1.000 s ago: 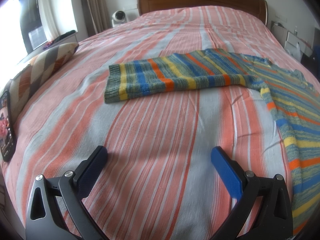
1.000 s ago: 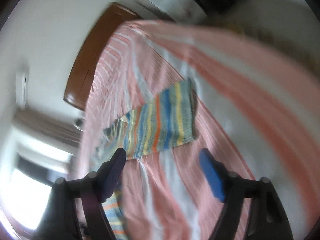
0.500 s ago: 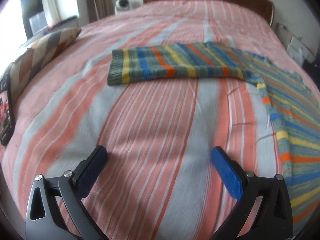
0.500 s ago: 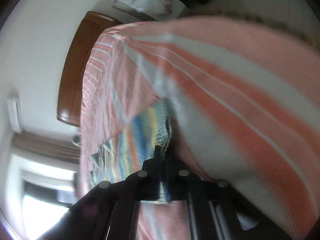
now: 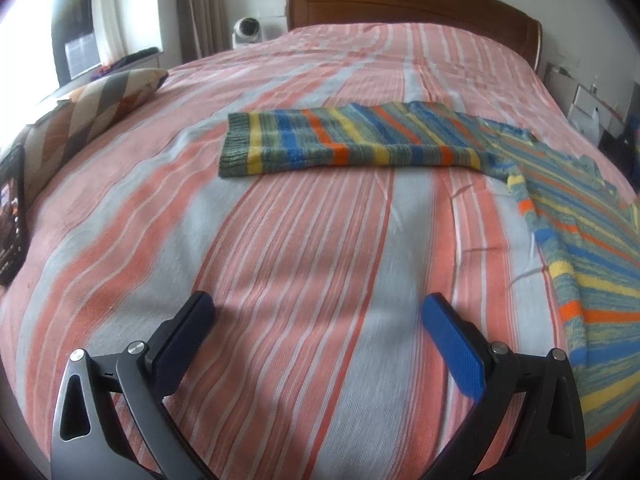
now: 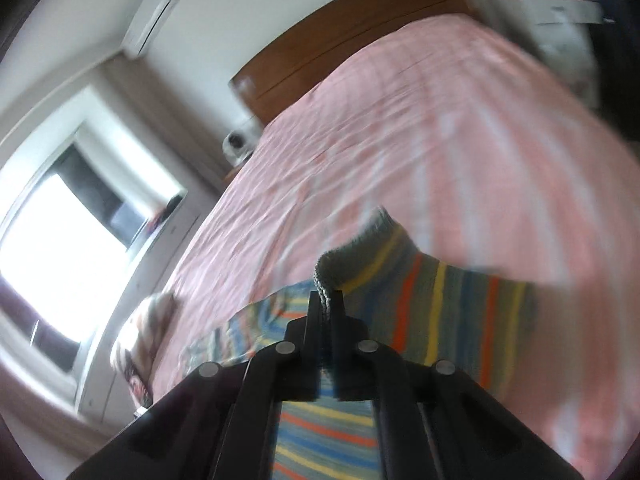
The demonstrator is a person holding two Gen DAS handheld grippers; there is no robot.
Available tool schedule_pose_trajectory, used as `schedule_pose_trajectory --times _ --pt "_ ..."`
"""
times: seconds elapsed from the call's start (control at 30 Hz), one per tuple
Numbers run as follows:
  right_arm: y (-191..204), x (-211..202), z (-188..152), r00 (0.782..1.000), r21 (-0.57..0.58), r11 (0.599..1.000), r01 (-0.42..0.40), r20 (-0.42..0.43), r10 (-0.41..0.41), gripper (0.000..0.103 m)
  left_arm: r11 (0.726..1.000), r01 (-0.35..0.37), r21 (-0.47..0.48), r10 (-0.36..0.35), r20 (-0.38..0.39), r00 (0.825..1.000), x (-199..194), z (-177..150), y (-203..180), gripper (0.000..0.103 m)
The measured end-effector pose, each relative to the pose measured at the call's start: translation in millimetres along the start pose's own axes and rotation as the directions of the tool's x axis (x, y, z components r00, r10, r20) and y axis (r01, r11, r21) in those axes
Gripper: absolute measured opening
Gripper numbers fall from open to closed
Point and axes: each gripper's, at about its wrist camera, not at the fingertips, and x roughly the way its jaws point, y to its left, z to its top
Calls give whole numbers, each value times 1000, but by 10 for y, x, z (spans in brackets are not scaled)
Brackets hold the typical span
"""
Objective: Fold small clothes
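Note:
A small striped knit sweater [image 5: 568, 216] in blue, yellow, orange and grey-green lies on the bed, its left sleeve [image 5: 344, 140] stretched flat to the left. My left gripper [image 5: 316, 320] is open and empty, low over the bedspread, well short of that sleeve. In the right wrist view my right gripper [image 6: 326, 300] is shut on the grey ribbed cuff [image 6: 340, 264] of the other sleeve and holds it lifted above the sweater's body [image 6: 328, 432]. That view is blurred.
The bed has a pink, orange and grey striped cover [image 5: 288, 240] and a wooden headboard [image 5: 412, 4]. A patterned pillow [image 5: 92, 116] and a dark phone [image 5: 10, 208] lie at the left edge. A white camera [image 5: 248, 30] stands by the headboard.
My right gripper closed on the sleeve cuff and lifted it, swinging over the sweater. My left gripper stayed open and tilted up slightly, so more of the headboard shows.

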Motion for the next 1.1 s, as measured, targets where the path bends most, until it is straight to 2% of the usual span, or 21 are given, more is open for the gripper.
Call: schedule_pose_trajectory --times 0.03,0.07,0.1,0.13,0.23,0.33,0.47,0.5,0.53,0.57,0.6,0.63,0.67,0.73,0.77,0.97,1.1 --pt "64 217 -60 999 13 999 -38 -35 38 25 1000 1 -1 -1 3 1000 -3 -7 2 103" --pt "97 428 -124 994 43 996 -78 -75 81 53 1000 1 -1 -1 5 1000 -4 -10 4 103" --pt "102 616 -212 987 84 991 -105 -110 114 64 1000 1 -1 -1 7 1000 -6 -13 0 103" --pt "91 741 -298 983 119 986 -121 -124 136 65 1000 1 -1 -1 7 1000 -6 -14 0 103" --pt "-7 926 -422 975 189 970 -150 -133 176 65 1000 1 0 -1 7 1000 -7 -17 1 103" --pt "-330 894 -546 973 242 963 -115 -165 158 65 1000 -1 0 1 7 1000 -8 -20 1 103" --pt "-984 769 -780 975 292 954 71 -222 -5 66 1000 -3 1 3 8 1000 -21 -27 9 103" --pt "-1222 703 -883 961 299 938 177 -257 -100 65 1000 -3 1 3 9 1000 -20 -28 4 103" --pt "-1412 634 -954 950 302 922 244 -267 -164 44 1000 -3 1 3 9 1000 -22 -27 10 103" --pt "-1547 535 -1009 952 306 918 252 -248 -179 39 1000 -3 1 3 9 1000 -20 -28 6 103" --pt "-1651 390 -1046 942 291 908 303 -235 -239 41 1000 -4 1 4 10 1000 -25 -29 6 103" --pt "-1697 205 -1075 915 248 886 391 -206 -347 45 1000 -4 1 4 10 1000 -24 -28 6 103" --pt "-1713 65 -1101 908 227 881 414 -171 -383 52 1000 -5 2 5 10 1000 -26 -27 8 103" --pt "-1733 -257 -1215 916 209 892 401 -106 -388 60 1000 -5 1 5 10 1000 -28 -28 6 103" --pt "-1718 -393 -1284 915 194 894 403 -84 -395 61 1000 -5 1 5 10 1000 -28 -27 7 103" --pt "-1572 -894 -1883 869 -6 869 494 2 -494 62 1000 -7 2 7 11 1000 -29 -26 11 103" --pt "-1549 -1033 -2194 845 -28 845 533 59 -531 62 1000 -5 2 5 11 1000 -30 -31 3 103"
